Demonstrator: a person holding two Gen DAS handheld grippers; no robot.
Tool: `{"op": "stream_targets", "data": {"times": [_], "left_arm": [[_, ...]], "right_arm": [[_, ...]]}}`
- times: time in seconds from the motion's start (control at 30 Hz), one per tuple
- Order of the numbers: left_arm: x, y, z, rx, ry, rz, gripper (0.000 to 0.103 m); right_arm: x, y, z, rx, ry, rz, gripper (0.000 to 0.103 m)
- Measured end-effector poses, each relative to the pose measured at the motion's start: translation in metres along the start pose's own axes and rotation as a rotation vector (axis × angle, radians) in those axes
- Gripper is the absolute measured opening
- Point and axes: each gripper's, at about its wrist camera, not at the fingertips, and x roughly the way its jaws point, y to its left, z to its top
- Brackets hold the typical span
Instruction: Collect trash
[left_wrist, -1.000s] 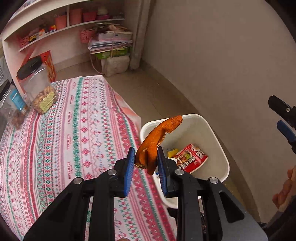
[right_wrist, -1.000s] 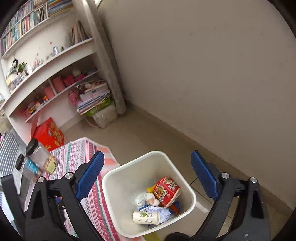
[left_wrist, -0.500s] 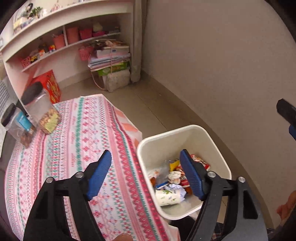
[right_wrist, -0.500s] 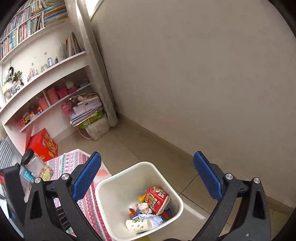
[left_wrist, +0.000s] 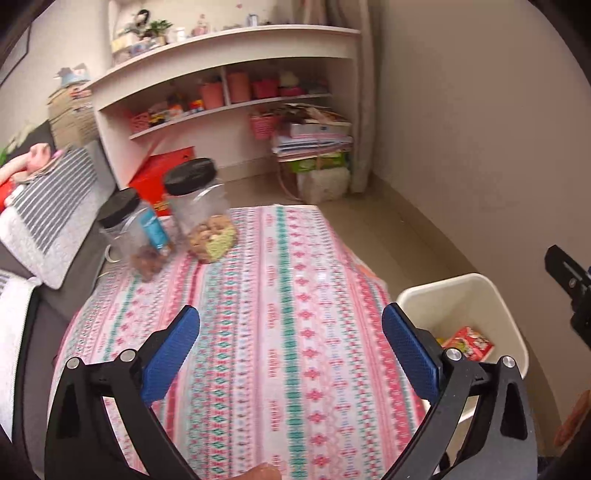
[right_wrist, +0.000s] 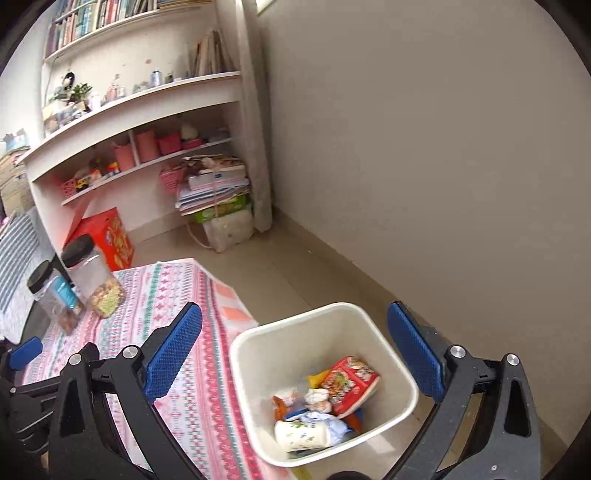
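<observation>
Left tool (left_wrist: 291, 343) has just been opening and is now spread wide, nothing between the pads; it looks over the patterned desk (left_wrist: 266, 295). No loose trash visible on the cloth in this view. Two black-lidded jars (left_wrist: 192, 218) sit at the far end, snacks inside, likely not trash. White bin (left_wrist: 476, 317) stands on the floor just beside the desk's right edge, a red packet (left_wrist: 467, 343) in it.

Right tool (right_wrist: 295, 350) also wide open and empty, hanging over the bin (right_wrist: 317, 376). Inside: red packet (right_wrist: 349, 380), paper cup (right_wrist: 303, 435), crumpled paper, orange scraps.

Judgement: drop step looks done. Next move calls for scanning the desk for leftovers; only the jars could get in the way.
</observation>
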Motion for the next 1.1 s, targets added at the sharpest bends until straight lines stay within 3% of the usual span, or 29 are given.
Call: {"op": "stream_targets", "data": {"times": [0.3, 0.47, 0.7, 0.83, 1.1], "left_arm": [[0.003, 0.076, -0.013, -0.083, 0.025, 0.145, 0.096], [0.002, 0.107, -0.021, -0.121, 0.032, 0.184, 0.096], [0.007, 0.141, -0.035, -0.165, 0.068, 0.217, 0.096], [0.010, 0.160, -0.044, -0.191, 0.112, 0.184, 0.096], [-0.001, 0.189, -0.052, -0.278, 0.136, 0.189, 0.096]], "right_arm": [[0.005, 0.073, -0.012, -0.109, 0.044, 0.070, 0.096], [0.012, 0.105, -0.022, -0.158, 0.076, 0.098, 0.096], [0.017, 0.140, -0.036, -0.214, 0.108, 0.127, 0.096], [0.017, 0.162, -0.044, -0.251, 0.114, 0.142, 0.096], [0.008, 0.189, -0.053, -0.280, 0.101, 0.188, 0.096]]}}
